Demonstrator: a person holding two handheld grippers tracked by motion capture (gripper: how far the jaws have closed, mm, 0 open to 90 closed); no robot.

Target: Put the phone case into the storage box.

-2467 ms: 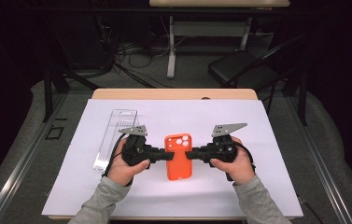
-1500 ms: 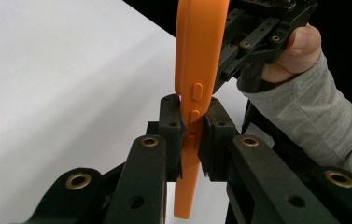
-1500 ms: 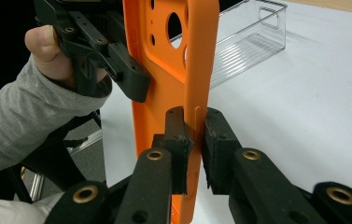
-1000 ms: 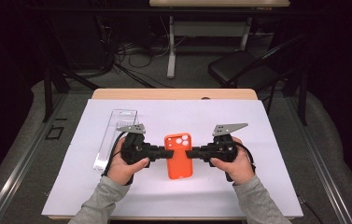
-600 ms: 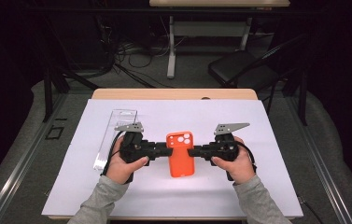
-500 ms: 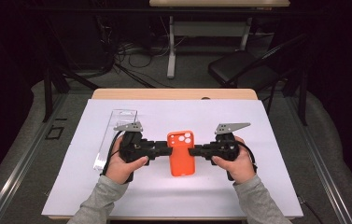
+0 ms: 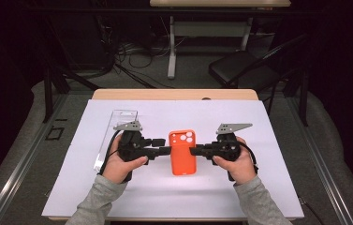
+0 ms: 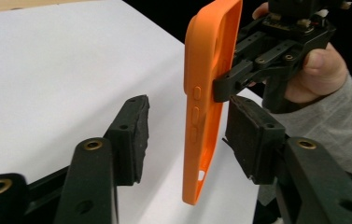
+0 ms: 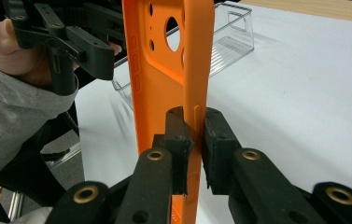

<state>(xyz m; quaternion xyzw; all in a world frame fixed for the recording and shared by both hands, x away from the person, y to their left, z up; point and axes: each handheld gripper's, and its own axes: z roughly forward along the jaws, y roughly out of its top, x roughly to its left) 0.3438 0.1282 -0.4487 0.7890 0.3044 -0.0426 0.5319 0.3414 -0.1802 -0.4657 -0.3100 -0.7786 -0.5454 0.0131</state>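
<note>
White sheeting (image 7: 118, 187) covers the table, with a clear plastic tray (image 7: 118, 126) near the left hand. Above the middle, the right gripper (image 9: 194, 140) pinches one side wall of an orange phone case (image 7: 182, 152). The left gripper (image 8: 187, 140) has just been opening; its jaws straddle the opposite edge without pressing it.

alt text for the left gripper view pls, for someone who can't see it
An orange phone case stands on edge between the open left tongs, whose pads have just been opening and do not touch it. Beyond, the right tongs, held in a hand, clamp the case's far edge above a white table.
</note>
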